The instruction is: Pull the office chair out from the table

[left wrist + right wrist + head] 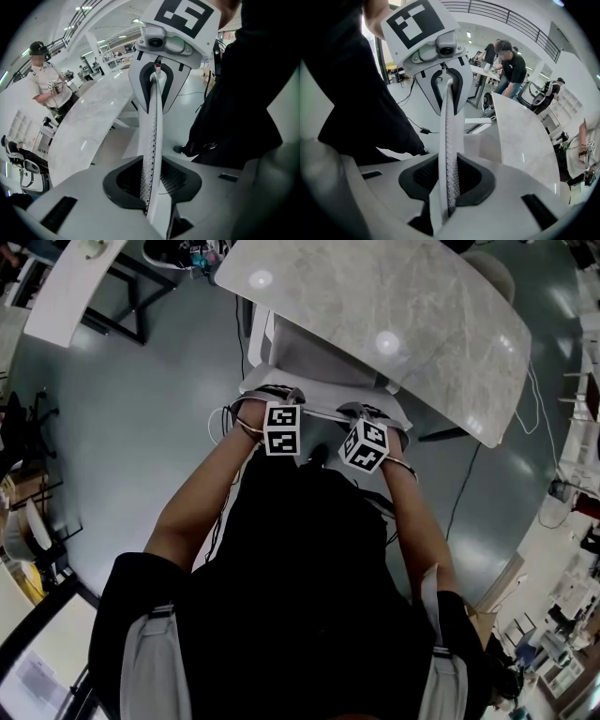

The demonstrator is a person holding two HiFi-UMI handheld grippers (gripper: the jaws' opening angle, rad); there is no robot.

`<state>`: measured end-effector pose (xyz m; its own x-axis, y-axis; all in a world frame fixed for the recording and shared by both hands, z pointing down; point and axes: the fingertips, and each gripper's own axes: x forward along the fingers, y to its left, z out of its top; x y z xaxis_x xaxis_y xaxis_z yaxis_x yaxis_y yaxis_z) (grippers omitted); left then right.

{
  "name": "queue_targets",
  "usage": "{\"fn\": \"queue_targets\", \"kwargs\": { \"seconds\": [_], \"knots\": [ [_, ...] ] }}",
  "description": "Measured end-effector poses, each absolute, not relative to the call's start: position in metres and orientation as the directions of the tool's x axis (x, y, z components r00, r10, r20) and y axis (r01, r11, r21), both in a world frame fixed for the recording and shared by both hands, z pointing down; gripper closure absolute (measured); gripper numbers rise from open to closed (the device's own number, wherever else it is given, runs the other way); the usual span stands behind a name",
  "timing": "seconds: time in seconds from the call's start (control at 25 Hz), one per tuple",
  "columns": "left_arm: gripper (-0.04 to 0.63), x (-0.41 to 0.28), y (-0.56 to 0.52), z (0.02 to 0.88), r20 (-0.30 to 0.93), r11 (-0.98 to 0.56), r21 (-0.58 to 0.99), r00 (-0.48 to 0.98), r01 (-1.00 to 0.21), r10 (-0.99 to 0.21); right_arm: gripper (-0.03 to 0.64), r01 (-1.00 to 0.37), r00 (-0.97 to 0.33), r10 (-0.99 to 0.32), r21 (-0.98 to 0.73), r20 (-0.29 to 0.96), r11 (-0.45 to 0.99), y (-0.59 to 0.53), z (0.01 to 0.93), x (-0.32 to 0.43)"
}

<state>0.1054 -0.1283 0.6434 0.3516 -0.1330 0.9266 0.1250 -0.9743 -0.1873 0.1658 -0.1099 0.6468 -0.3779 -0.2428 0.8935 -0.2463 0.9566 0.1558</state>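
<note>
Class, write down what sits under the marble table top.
The white office chair is tucked partly under the table top, its near part sticking out. The rest of it is covered.

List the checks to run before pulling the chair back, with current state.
1. left gripper clamped on backrest top edge: ok.
2. right gripper clamped on the same edge: ok.
3. both grippers side by side on that edge: ok.
4. chair tucked under table, pull due: ok.
5. casters free to roll: cannot tell, hidden.
6. floor cable clear of the pull path: cannot tell.
</note>
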Motion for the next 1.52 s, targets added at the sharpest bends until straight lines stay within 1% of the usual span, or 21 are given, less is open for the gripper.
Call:
{"fn": "queue_targets", "kwargs": {
  "seconds": [1.0, 1.52],
  "knots": [
    [0.493, 0.115, -0.098, 0.647, 0.928, -0.976, -0.195, 0.339, 0.094, -0.153, 0.526, -0.23, -0.382, -0.234, 0.153, 0.894, 0.961, -0.08, 0.65, 0.176],
    [0.494, 0.112, -0.067, 0.647, 0.921, -0.975, -0.203, 0.355, 0.087, -0.16, 0.525, -0.22, -0.372, -0.241, 0.168, 0.896, 0.961, -0.05, 0.651, 0.173]
  ]
}}
